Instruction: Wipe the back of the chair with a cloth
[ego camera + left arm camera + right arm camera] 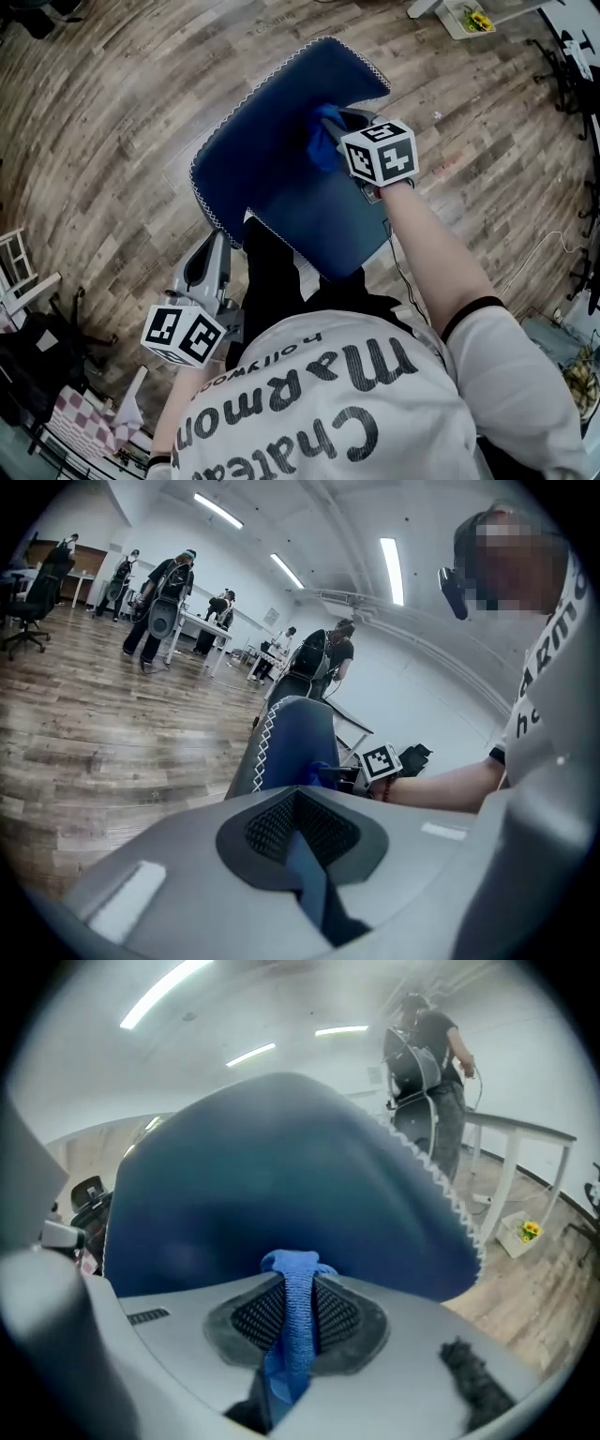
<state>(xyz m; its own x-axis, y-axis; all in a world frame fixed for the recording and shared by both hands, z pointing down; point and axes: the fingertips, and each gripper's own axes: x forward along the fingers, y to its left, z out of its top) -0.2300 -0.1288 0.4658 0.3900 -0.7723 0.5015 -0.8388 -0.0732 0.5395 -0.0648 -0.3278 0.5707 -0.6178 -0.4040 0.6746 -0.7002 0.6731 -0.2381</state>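
Against the dark blue padded chair back with white zigzag edging (272, 169), my right gripper (291, 1274) clamps a bright blue woven cloth (324, 142), which touches the upholstery near the chair's top edge. Just beside the chair's lower edge, my left gripper (217, 244) hangs with jaws drawn together, empty.

My head camera looks steeply down on the chair (272, 169). The camera on my left gripper (298, 841) faces its edge from a little way off. The one on my right gripper (292, 1330), past the pinched cloth (298, 1274), sits close against its back. All three share the chair.
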